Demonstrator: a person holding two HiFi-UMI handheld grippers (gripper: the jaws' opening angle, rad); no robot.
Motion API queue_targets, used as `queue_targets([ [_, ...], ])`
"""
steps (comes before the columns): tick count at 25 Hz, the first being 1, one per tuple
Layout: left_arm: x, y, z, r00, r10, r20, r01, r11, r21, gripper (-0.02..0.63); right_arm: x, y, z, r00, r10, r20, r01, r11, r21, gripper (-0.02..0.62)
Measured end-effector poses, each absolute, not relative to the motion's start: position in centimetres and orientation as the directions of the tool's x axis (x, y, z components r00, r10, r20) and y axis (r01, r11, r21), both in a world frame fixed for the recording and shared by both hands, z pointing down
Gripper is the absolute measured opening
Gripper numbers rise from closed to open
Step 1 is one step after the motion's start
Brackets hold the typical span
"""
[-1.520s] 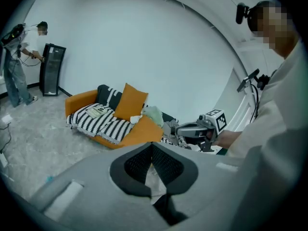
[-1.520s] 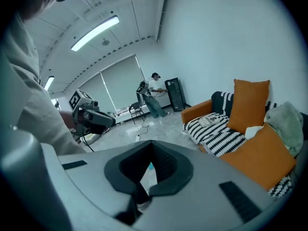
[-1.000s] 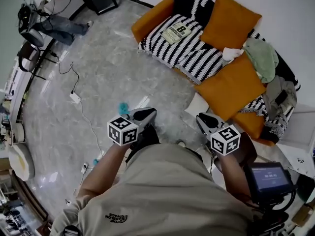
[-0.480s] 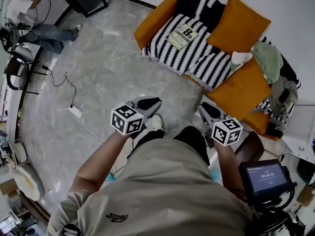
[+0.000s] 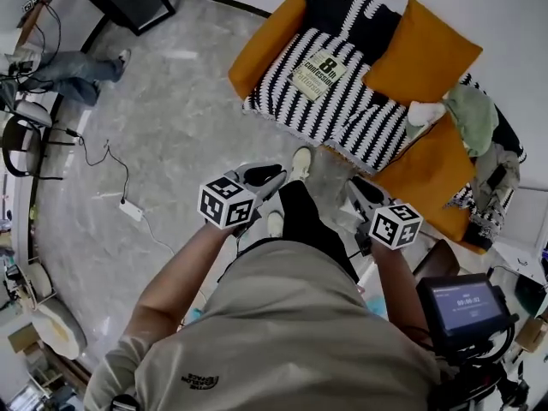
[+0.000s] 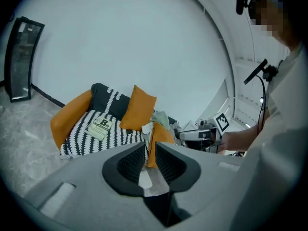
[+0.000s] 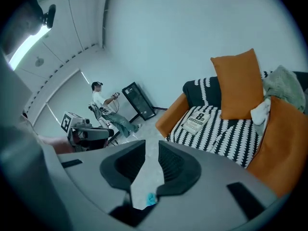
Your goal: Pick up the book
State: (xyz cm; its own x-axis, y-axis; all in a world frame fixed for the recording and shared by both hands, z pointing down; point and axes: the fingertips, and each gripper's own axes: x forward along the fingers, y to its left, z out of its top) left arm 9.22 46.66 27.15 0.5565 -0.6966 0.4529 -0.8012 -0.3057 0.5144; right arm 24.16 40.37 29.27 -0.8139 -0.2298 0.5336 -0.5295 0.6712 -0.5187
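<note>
Left gripper [image 5: 272, 176] has its jaws opening with nothing between them, and the right gripper [image 5: 355, 187] is parted and empty too. Both are well short of the sofa [image 5: 259, 41]. On its striped blanket [image 5: 360, 114], toward the armrest end of the seat, the book [image 5: 318, 64] lies flat, cover up. The approach should go best by spreading one gripper's jaws wider and coming in low at the book's front edge, pressing into the soft blanket so a jaw slips beneath. Each gripper is held out ahead, side by side, tilted slightly down toward the sofa.
</note>
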Motion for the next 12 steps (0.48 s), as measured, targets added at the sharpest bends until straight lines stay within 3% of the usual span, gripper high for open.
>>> queue_targets([
  [6,5.0,38.4,29.2,0.551,-0.641,0.534,-0.815,-0.277,0.509,0.052,19.0,31.0,33.0,-0.819,-0.201,0.537,-0.527,0.632,-0.568,0.087],
  [12,1.8,29.0,33.3,0.552,-0.559,0.619,-0.831,-0.303,0.467,0.052,16.3,21.7,37.9,-0.827,-0.185,0.531,-0.546,0.488,-0.681,0.089],
])
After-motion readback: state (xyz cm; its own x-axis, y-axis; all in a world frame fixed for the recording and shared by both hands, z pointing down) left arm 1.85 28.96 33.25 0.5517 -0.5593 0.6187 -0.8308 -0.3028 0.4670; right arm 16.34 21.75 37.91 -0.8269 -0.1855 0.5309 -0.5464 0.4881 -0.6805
